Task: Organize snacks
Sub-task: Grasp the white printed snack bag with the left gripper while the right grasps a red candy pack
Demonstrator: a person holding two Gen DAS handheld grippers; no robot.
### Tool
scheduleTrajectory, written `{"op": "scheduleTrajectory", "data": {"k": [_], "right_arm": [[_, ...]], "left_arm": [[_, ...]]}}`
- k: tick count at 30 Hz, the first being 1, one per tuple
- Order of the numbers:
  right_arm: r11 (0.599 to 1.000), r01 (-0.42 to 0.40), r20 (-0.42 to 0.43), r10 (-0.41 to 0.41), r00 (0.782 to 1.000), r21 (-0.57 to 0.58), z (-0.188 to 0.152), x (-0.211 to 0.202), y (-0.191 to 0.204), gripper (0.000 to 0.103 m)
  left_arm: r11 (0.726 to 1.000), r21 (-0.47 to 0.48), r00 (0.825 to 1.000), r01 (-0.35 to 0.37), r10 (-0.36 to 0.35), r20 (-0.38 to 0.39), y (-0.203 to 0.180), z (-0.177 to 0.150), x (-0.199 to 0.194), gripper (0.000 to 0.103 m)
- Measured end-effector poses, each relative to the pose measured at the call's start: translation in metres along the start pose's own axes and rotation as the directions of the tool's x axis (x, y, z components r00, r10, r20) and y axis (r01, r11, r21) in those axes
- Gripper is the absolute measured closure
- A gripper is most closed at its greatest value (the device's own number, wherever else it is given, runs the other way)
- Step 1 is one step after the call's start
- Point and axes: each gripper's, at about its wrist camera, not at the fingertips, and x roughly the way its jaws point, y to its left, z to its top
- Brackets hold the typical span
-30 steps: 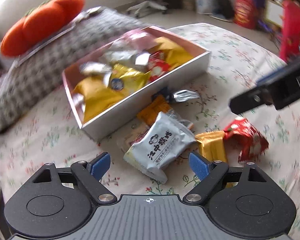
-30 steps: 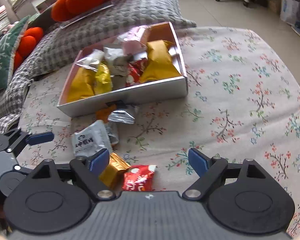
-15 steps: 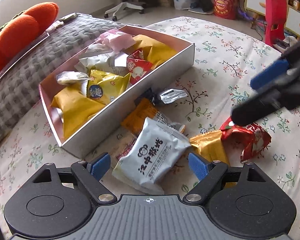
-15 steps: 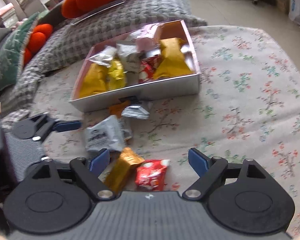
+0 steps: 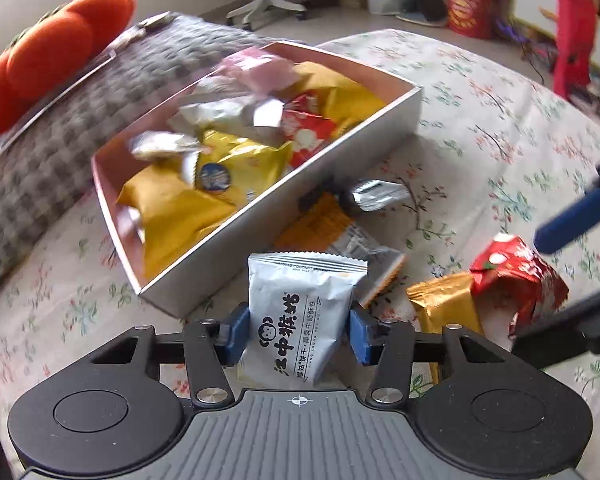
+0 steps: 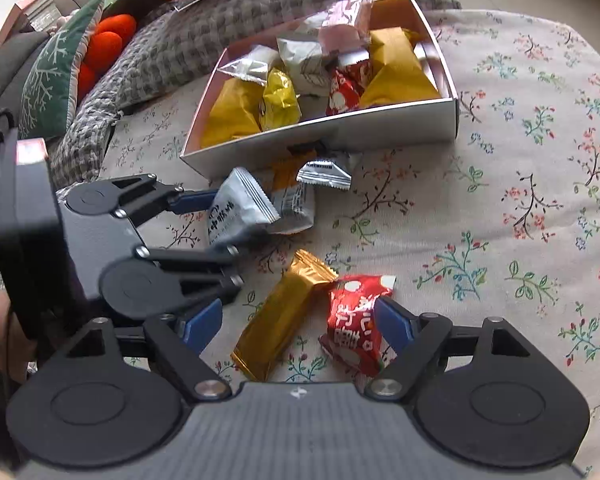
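Left wrist: grey packet (image 5: 302,320) between left tongs (image 5: 296,334).

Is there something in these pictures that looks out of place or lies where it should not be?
Yes. Several snacks lie loose on the floral cloth outside the box: a gold bar, a red packet between the open right gripper fingers, and a silver wrapper by the box wall. The left gripper grips a grey pouch.

Left gripper (image 5: 298,334) clamps a grey foil snack packet (image 5: 300,316) with black lettering, blue pads touching both sides, near the white rectangular cardboard box (image 5: 284,216).
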Motion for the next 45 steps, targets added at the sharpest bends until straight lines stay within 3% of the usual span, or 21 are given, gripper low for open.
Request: {"op": "scheduleTrajectory", "data": {"k": [14,29,30,33,35,38,42,45], "right_arm": [[0.996,0.038,0.017,-0.037,0.999,-0.075,-0.010,0.017,0.024,0.023],[0.962,0.049,0.133,-0.014,0.991,-0.269,-0.027,0.027,0.070,0.037],[0.960,0.056,0.136,-0.019,0.991,-0.273,-0.026,0.029,0.071,0.042],[0.950,0.163,0.182,-0.117,0.976,-0.266,-0.023,0.033,0.069,0.042],[0.950,0.192,0.173,-0.152,0.973,-0.246,-0.020,0.037,0.064,0.043],[0.954,0.189,0.118,-0.166,0.979,-0.231,-0.020,0.049,0.060,0.049],[0.939,0.243,0.135,-0.215,0.967,-0.244,-0.021,0.057,0.061,0.060],[0.945,0.234,0.138,-0.207,0.969,-0.230,-0.020,0.055,0.061,0.071]], "left_arm": [[0.977,-0.211,1.000,-0.007,0.007,-0.001,0.034,-0.009,-0.015,0.057],[0.908,-0.409,0.993,-0.094,0.113,0.023,0.065,-0.020,-0.045,0.057],[0.903,-0.418,0.993,-0.099,0.120,0.023,0.066,-0.021,-0.047,0.057],[0.891,-0.438,0.990,-0.120,0.143,0.019,0.070,-0.023,-0.049,0.057],[0.886,-0.447,0.989,-0.121,0.145,0.019,0.073,-0.023,-0.050,0.057],[0.888,-0.445,0.990,-0.113,0.138,0.023,0.073,-0.024,-0.051,0.057],[0.890,-0.444,0.993,-0.099,0.118,0.016,0.071,-0.027,-0.047,0.057],[0.879,-0.470,0.995,-0.080,0.101,0.020,0.076,-0.031,-0.048,0.057]]}}
